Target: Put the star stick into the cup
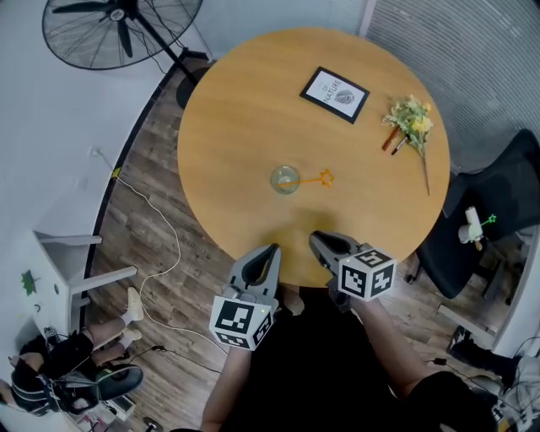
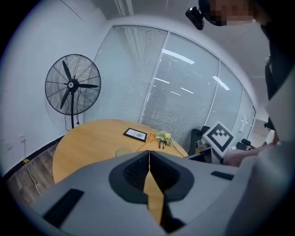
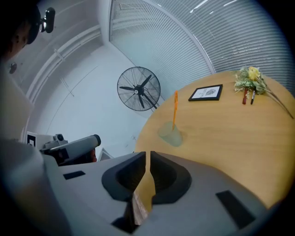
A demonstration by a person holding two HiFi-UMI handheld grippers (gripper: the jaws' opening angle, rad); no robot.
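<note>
The left gripper (image 1: pixel 268 253) is hovering at the near rim of the round wooden table (image 1: pixel 245 110). Its fingers (image 2: pixel 134 171) are pressing flat together with nothing between them. Just to its right, the right gripper (image 1: pixel 318 241) is hovering over the same rim. Its fingers (image 3: pixel 162 177) are likewise closing on each other and gripping nothing. Ahead of both sets of fingertips and well apart from them, the clear cup (image 1: pixel 285 179) is standing near the table's middle. The orange star stick (image 1: pixel 314 178) is already resting inside it, leaning over the cup's rim so that the star end is pointing off to the right of the fingers. Farther beyond the cup, a black-framed picture (image 1: pixel 335 94) is lying flat on the tabletop. To the far right of the fingers, a small bunch of yellow flowers (image 1: pixel 411 120) is lying near the table's edge. Past the table on the far left, a black standing fan (image 1: pixel 118 25) is sitting on the floor.
</note>
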